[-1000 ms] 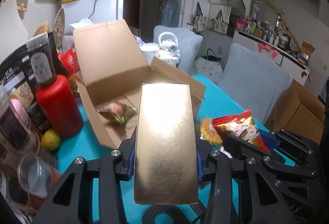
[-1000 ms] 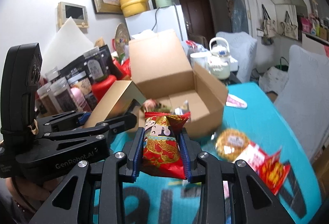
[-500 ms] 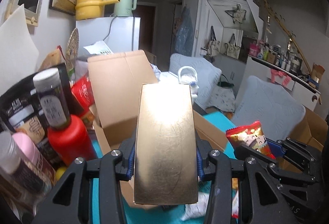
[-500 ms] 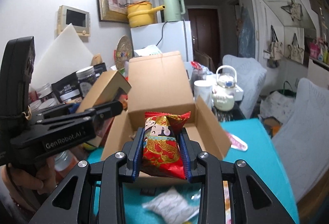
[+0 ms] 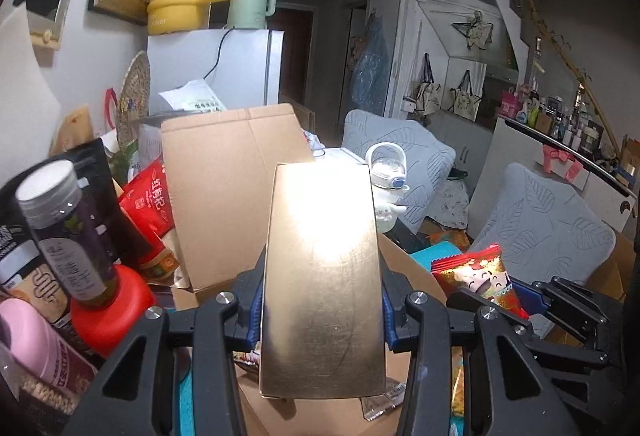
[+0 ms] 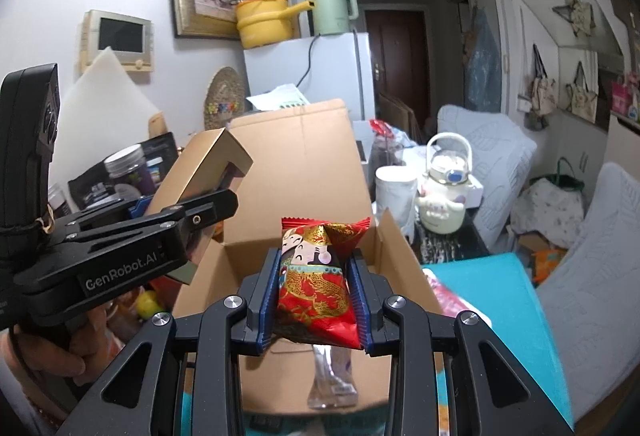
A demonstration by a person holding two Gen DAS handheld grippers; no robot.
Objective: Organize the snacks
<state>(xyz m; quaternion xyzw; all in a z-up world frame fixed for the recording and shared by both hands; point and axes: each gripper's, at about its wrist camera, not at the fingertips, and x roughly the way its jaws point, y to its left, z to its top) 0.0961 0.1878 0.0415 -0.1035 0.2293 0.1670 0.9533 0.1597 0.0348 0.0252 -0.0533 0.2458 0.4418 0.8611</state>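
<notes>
Gold card box [image 5: 322, 276], stiff and light, sits clamped across its sides in the left tool [image 5: 322, 310], while the right tool [image 6: 314, 298] pinches a soft, crinkly red snack packet [image 6: 316, 284] mid-body above the open carton [image 6: 304, 172].

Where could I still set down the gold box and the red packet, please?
Inside the cardboard box: bare floor shows behind the red packet, between the side walls; a clear wrapper lies nearer. The teal table right of it also has room. Left of it, the jars crowd together.
</notes>
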